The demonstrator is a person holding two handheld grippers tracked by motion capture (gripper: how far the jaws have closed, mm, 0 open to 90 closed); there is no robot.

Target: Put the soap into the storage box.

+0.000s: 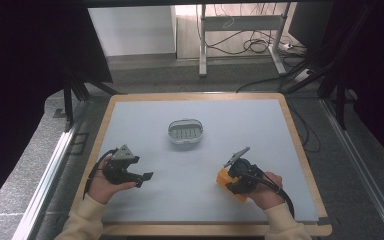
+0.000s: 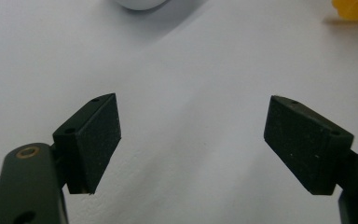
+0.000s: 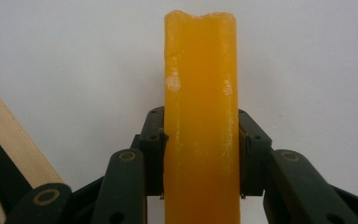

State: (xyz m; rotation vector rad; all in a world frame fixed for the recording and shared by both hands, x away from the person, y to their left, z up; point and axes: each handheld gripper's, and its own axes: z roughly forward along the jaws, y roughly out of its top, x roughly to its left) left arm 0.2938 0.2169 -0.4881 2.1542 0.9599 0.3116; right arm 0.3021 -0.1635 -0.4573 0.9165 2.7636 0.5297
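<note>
Right hand-held gripper [image 3: 200, 154] pinching orange block [image 3: 200, 116] near table edge [image 3: 14, 140]; left hand-held gripper [image 2: 191, 140] spread

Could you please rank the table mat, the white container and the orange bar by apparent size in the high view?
1. Table mat, by far the largest.
2. White container.
3. Orange bar, though the right gripper hides part of it, so this ranking is tentative.

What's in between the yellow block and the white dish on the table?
Nothing. In the high view, just bare grey mat lies between the yellow block, held by the right gripper, and the white dish.
</note>
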